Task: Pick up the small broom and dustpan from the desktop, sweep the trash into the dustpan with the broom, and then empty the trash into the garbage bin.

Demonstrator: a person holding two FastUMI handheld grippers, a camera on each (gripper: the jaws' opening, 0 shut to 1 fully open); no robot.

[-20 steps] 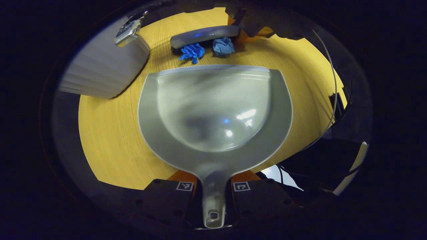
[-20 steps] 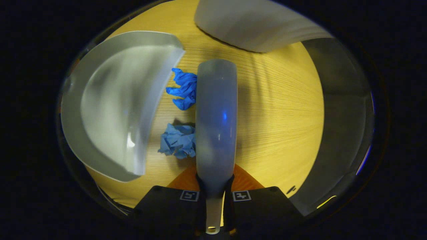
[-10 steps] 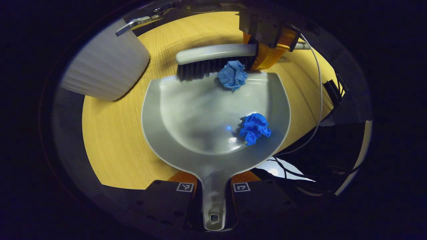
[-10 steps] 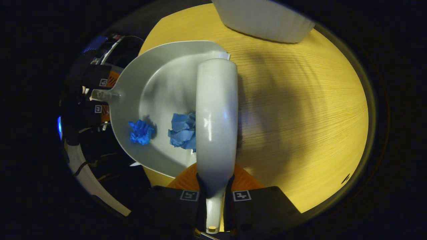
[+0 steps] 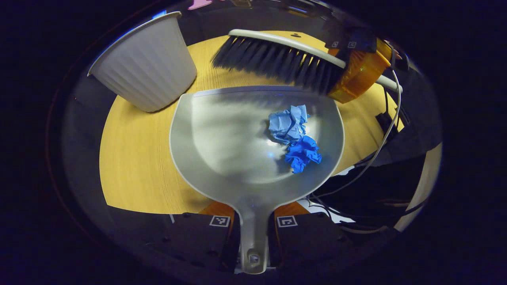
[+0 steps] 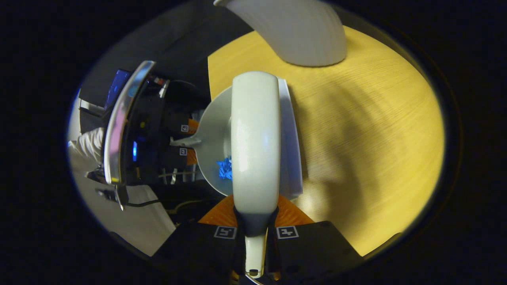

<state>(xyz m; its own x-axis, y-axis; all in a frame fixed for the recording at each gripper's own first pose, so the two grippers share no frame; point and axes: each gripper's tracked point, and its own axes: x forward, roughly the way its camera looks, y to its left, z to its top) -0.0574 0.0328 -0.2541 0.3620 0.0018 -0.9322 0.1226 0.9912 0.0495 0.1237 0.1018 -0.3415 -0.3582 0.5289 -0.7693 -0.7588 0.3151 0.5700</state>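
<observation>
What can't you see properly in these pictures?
- Inside of the white bin: left gripper view looks at its outer wall, so its contents stay hidden.
- Paper balls in the dustpan: in the right gripper view the broom covers most of them.
- Broom bristles: hidden under its back in the right gripper view.

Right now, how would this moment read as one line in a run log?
stage: sweeping done | left hand-held gripper: holds dustpan | paper balls: in dustpan | right hand-held gripper: holds broom above it | next: garbage bin
</observation>
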